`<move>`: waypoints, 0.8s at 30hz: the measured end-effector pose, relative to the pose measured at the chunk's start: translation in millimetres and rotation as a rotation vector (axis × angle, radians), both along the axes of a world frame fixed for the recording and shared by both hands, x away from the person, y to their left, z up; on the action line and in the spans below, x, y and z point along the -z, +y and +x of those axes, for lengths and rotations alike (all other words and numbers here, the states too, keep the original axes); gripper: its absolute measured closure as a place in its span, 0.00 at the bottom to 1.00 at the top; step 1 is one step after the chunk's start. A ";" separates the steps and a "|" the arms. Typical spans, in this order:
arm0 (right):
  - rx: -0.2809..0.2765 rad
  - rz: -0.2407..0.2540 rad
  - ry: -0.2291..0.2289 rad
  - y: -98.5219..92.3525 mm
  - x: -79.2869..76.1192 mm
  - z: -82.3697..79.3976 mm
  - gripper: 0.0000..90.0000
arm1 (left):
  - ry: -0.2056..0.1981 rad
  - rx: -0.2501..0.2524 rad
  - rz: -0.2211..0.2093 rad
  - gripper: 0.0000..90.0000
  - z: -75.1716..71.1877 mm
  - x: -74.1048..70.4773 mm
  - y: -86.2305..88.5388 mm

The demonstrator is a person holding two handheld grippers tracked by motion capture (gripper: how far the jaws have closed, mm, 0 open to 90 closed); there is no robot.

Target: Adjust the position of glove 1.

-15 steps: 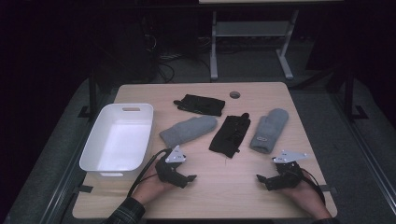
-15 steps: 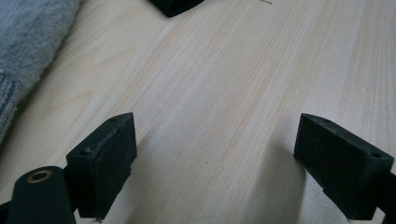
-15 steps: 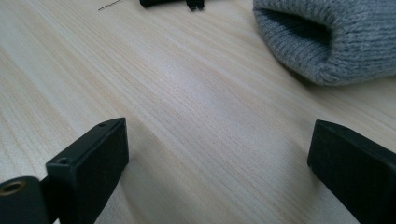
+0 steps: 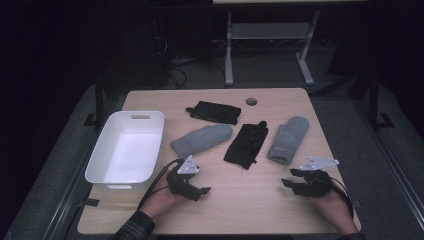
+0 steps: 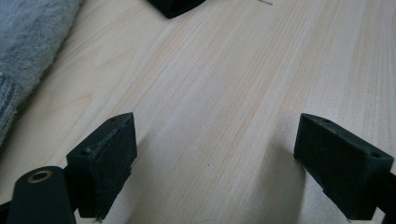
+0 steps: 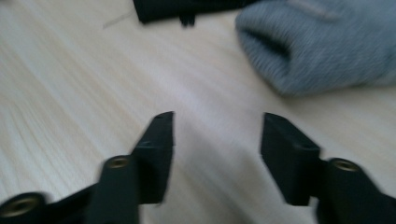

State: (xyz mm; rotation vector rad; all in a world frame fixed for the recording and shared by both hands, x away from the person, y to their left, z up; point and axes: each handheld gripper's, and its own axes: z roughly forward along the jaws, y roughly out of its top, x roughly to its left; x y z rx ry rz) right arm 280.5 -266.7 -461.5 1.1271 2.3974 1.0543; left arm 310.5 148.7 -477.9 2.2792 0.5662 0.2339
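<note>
**Both grippers low over the table, jaws apart, nothing held**

We hold the left gripper (image 4: 202, 190) near the front edge of the table (image 4: 280, 210), at about 7 o'clock from the table's middle. Its jaws stand wide apart with only bare wood between them. The nearest thing to it is the grey mitten (image 4: 201, 139), lying flat at 12 o'clock from it; its edge shows at the left in the left gripper view (image 5: 28, 56).

Our right gripper (image 4: 292, 184) sits at about 5 o'clock, jaws partly open and gripping nothing. A second grey mitten (image 4: 289, 138) lies at 12 o'clock from it, cuff toward us (image 6: 322, 51).

Between the two mittens lies a black glove (image 4: 246, 144); another black glove (image 4: 214, 111) lies farther back. A white tub (image 4: 100, 165) stands at 9 o'clock.
</note>
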 end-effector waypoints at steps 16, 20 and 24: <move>0.049 0.016 -0.048 -5.9 -31.2 45.7 1.00 | -0.003 0.008 0.001 0.14 1.1 -0.2 -0.1; 0.059 0.015 -0.049 -5.8 -34.3 58.8 1.00 | 0.000 0.004 -0.003 0.14 0.9 -0.2 -0.5; 0.069 0.024 -0.040 -8.9 -33.8 70.5 1.00 | 0.000 0.008 0.001 0.14 1.2 -0.3 -0.2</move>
